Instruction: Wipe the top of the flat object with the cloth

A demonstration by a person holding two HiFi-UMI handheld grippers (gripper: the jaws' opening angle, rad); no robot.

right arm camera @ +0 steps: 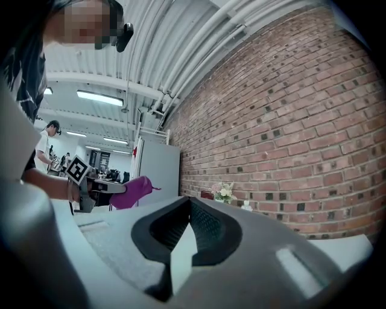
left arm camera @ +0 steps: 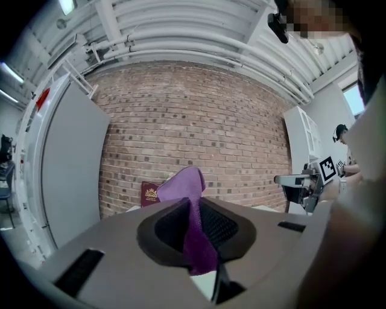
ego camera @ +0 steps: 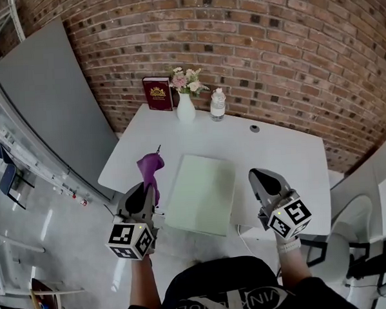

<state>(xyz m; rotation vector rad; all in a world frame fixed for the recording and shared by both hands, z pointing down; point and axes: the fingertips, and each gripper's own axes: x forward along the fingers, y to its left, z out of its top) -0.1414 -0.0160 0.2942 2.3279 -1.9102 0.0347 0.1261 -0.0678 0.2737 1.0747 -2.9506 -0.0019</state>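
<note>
A pale green flat object point(ego camera: 203, 192) lies on the white table point(ego camera: 277, 152), near its front edge. My left gripper point(ego camera: 147, 184) hangs at the flat object's left side, raised above the table edge, and is shut on a purple cloth point(ego camera: 150, 168) that sticks up past its tips. In the left gripper view the cloth point(left arm camera: 192, 222) is pinched between the dark pads. My right gripper point(ego camera: 253, 175) is held up off the flat object's right side. Its jaws are shut with nothing between them point(right arm camera: 188, 204).
At the table's far edge stand a dark red book point(ego camera: 157, 93), a white vase with flowers point(ego camera: 186, 100) and a small bottle point(ego camera: 217, 105). A brick wall runs behind. A grey panel point(ego camera: 48, 100) leans at the left. A white chair point(ego camera: 354, 219) stands at the right.
</note>
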